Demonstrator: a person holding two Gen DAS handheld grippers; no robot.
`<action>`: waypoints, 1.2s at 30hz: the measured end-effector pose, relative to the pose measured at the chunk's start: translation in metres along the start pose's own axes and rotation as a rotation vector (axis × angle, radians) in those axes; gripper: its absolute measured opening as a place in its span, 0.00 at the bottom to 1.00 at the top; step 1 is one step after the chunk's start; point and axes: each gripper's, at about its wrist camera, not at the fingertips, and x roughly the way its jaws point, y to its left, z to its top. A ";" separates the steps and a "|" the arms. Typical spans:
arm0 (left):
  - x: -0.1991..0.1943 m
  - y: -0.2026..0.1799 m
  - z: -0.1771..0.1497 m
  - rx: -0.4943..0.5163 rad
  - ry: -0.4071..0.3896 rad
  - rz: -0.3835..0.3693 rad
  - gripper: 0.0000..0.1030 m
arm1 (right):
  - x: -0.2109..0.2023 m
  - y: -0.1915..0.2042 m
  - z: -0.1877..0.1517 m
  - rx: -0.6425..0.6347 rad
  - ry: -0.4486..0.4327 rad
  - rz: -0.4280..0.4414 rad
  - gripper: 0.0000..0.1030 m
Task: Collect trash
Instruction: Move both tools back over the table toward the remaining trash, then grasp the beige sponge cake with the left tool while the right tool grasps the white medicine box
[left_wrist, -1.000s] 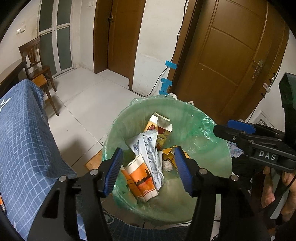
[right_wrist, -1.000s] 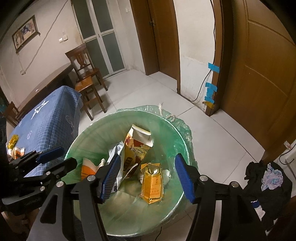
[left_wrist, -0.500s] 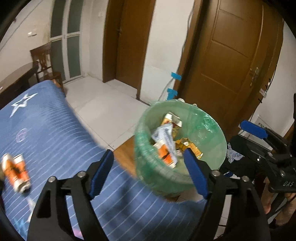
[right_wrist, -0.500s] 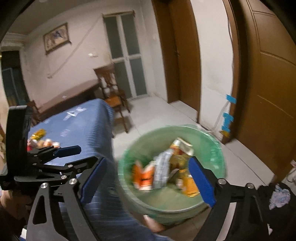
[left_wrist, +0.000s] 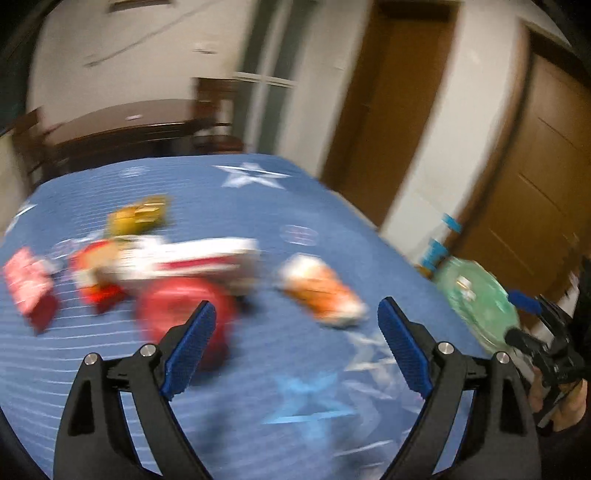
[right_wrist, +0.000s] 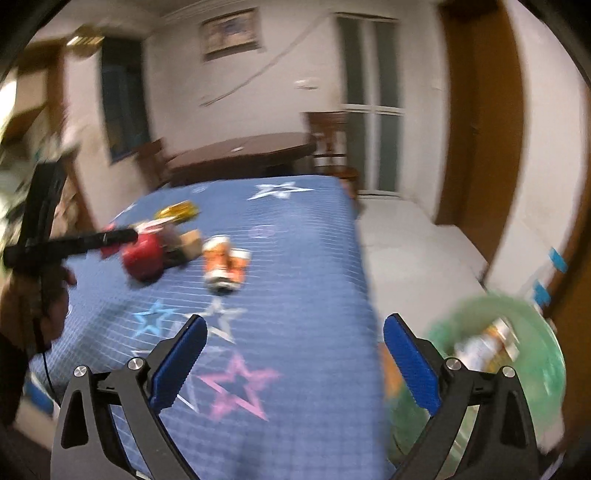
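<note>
two tools hang over a table draped in a blue cloth (left_wrist: 295, 369) printed with stars, and both frames are smeared with motion blur. the left tool (left_wrist: 295, 343) has its jaws opening, already wide, with nothing between the blue pads. the right tool (right_wrist: 291, 365) stands wide too, and it carries nothing either.

the trash lies in a loose cluster toward the far left part of the cloth: a round red object (left_wrist: 184, 314), a white and red carton (left_wrist: 192, 258) just behind it, a yellow packet (left_wrist: 138, 214) further back, a red wrapper (left_wrist: 29, 288) at the left edge, and an orange and white carton (left_wrist: 321, 291) lying apart to the right of the cluster. what the items are exactly cannot be told through the blur.

a bin lined with a green bag (right_wrist: 517, 350) sits off the right side of the table, below its edge, with some cartons inside.

a dark wooden table (right_wrist: 240, 155) and chairs stand behind.
</note>
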 end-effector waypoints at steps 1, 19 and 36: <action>-0.004 0.022 0.002 -0.026 -0.006 0.039 0.83 | 0.011 0.011 0.009 -0.025 0.011 0.028 0.83; 0.022 0.158 0.029 0.116 0.229 0.078 0.83 | 0.214 0.194 0.175 -0.517 0.389 0.319 0.54; 0.067 0.152 0.045 0.353 0.311 0.005 0.74 | 0.271 0.240 0.179 -0.664 0.623 0.400 0.53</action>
